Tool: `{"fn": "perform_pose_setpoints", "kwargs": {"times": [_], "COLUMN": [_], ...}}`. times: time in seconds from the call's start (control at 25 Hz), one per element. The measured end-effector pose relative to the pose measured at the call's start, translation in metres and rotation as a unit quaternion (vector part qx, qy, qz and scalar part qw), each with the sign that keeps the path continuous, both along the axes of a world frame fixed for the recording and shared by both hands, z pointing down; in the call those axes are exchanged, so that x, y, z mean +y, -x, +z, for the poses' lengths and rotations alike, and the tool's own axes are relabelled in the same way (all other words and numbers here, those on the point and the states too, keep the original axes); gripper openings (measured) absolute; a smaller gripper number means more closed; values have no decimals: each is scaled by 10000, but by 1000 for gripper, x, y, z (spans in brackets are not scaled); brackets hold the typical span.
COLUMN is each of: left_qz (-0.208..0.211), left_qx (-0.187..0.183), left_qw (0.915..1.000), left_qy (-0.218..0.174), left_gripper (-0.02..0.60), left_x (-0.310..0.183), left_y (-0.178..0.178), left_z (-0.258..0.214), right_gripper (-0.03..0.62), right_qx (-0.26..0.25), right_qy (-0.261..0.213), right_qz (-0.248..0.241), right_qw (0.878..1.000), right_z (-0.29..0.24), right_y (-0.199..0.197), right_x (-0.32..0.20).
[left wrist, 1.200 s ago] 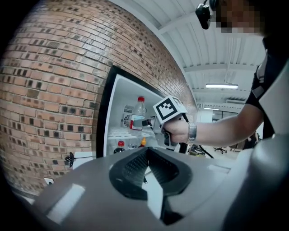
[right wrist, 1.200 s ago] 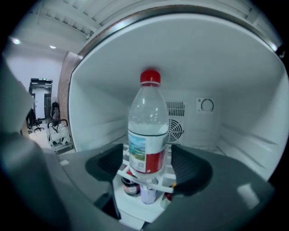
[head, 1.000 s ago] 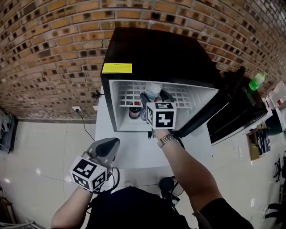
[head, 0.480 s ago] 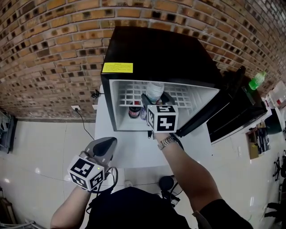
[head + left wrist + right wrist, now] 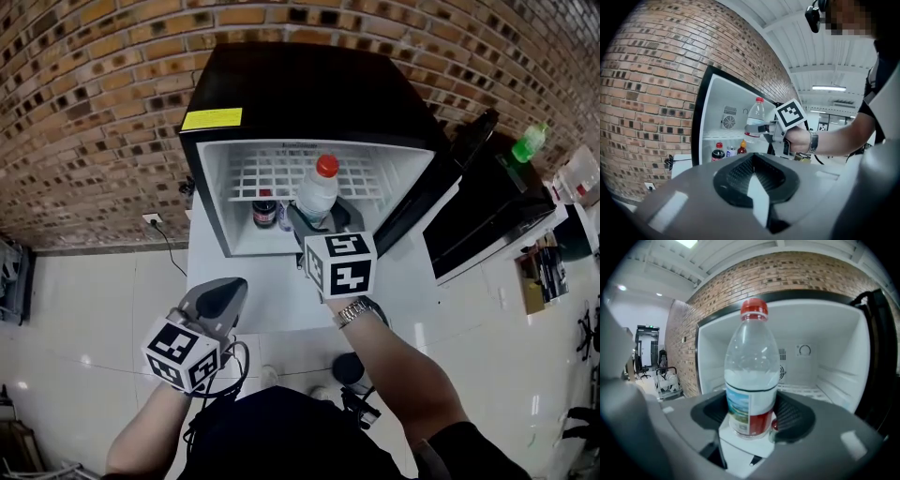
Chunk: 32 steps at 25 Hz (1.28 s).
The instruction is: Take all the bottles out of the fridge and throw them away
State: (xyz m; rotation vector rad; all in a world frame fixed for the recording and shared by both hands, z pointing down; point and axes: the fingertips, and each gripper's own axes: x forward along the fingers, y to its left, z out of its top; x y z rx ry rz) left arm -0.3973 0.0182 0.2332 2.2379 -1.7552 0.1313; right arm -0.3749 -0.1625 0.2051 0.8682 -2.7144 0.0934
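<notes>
A clear water bottle [image 5: 317,192] [image 5: 751,380] [image 5: 754,119] with a red cap and a red-and-blue label stands upright in my right gripper [image 5: 317,217] [image 5: 751,414], just in front of the open black fridge [image 5: 216,202]. The jaws have just been closing, and the bottle sits between them, gripped low on its body. Inside the white fridge, at the lower left, remain a cola bottle [image 5: 264,210] [image 5: 718,152], a can [image 5: 730,151] and a small orange-capped bottle [image 5: 741,148]. My left gripper [image 5: 220,292] [image 5: 754,187] hangs shut and empty near my body, lower left.
The fridge stands on a white table [image 5: 272,300] against a brick wall. Its door [image 5: 487,216] swings open to the right. A wire shelf [image 5: 272,173] crosses the upper interior. A green bottle [image 5: 526,144] stands on a counter at the far right. Pale floor lies to the left.
My right gripper has drawn back out of the fridge toward me with the water bottle, which now shows fully with its red cap. The left gripper has shifted slightly.
</notes>
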Motion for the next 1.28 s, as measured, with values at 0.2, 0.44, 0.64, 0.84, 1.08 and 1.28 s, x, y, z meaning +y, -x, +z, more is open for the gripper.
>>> {"fn": "perform_pose_setpoints", "kwargs": {"times": [0.2,0.44,0.64,0.84,1.08,1.28], "left_qz": [42,140,180,289,643,1159], "left_qx": [10,-30,-39,-92,-155,-211], "left_qw": [9999,9998,9996,9992,9964,9897], "left_qy": [94,148,194,268,537,815], "left_gripper": [3,5,3,3,3,5], "left_x": [3,1,2,5,4,-3], "left_y": [-41,-107,-159,-207,-260,-297], "left_z": [2,5,15,30,59,92], "right_gripper": [293,293,293,293,293,293], "right_qx": [-46,31,171,263,417,629], "right_qy": [47,164,283,430,734,1084], "right_qz": [-156,-285,-328,-346,-191,149], "right_qw": [9999,9995,9989,9981,9963,9920], "right_z": [1,12,35,60,98,147], "right_y": [-46,-120,-181,-234,-288,-327], "right_x": [29,55,76,100,119,130]}}
